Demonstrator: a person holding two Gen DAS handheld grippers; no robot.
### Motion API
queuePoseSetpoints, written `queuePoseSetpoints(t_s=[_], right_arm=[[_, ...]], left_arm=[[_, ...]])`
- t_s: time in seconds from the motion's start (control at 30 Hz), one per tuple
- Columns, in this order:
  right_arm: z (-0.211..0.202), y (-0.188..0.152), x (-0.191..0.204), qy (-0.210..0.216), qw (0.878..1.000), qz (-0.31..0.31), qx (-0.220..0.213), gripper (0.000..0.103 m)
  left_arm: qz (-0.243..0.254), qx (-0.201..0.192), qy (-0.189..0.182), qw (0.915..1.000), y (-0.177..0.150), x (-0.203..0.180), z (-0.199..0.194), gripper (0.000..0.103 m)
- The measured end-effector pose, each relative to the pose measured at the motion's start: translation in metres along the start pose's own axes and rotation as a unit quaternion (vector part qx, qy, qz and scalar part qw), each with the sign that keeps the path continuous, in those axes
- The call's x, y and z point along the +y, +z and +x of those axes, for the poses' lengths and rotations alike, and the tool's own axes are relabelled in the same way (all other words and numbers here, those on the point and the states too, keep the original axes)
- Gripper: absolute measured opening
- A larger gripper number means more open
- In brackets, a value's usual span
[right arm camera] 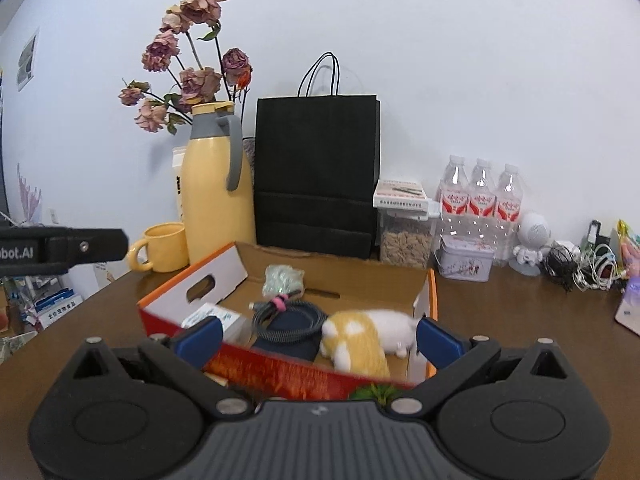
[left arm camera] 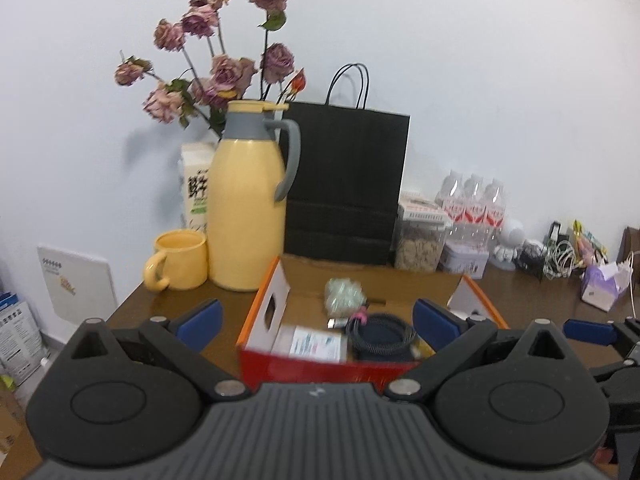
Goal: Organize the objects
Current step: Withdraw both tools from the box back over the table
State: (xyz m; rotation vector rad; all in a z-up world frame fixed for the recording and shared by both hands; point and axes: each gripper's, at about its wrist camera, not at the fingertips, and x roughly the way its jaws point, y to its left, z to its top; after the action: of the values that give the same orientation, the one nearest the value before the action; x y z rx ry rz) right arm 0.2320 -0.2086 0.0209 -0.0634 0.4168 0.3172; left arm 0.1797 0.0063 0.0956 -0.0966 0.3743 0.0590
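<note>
Both grippers, left (left arm camera: 316,320) and right (right arm camera: 318,336), hang spread apart and empty over the cardboard box (right arm camera: 340,270); inside, a plush toy (right arm camera: 366,334) lies lengthwise, head pointing left.

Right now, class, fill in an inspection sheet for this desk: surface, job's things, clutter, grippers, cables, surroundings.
Surface: brown wooden table.
Job's things: open cardboard box holding a plush toy, coiled cable, small white box and clear packet.
Clutter: yellow jug, yellow mug, black paper bag, water bottles, tin.
Grippers: left gripper and right gripper both open, empty.
Cables: tangled cords at far right.
Surroundings: white wall, dried roses.
</note>
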Motion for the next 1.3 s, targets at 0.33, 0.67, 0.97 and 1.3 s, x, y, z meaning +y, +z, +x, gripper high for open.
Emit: queuePoseSetpoints(t_s=[0.33, 0.67, 0.97, 1.3], right_arm=[[-0.033, -0.051, 0.002, 0.0, 0.999, 0.004, 0.033, 0.103], [-0.064, -0.101, -0.009, -0.005, 0.998, 0.011, 0.06, 0.103], [-0.07, -0.122, -0.025, -0.018, 0.997, 0.023, 0.078, 0.103], [-0.064, -0.133, -0.008, -0.01, 0.996, 0.008, 0.094, 0.093]], left_arm=[[0.012, 0.036, 0.012, 0.9992, -0.047, 0.015, -0.038, 0.103], [0.001, 0.081, -0.002, 0.9967, -0.101, 0.031, -0.059, 0.103], [-0.007, 0.102, 0.003, 0.9947, -0.119, 0.041, -0.058, 0.103], [-0.007, 0.109, -0.009, 0.994, -0.125, 0.041, -0.057, 0.103]])
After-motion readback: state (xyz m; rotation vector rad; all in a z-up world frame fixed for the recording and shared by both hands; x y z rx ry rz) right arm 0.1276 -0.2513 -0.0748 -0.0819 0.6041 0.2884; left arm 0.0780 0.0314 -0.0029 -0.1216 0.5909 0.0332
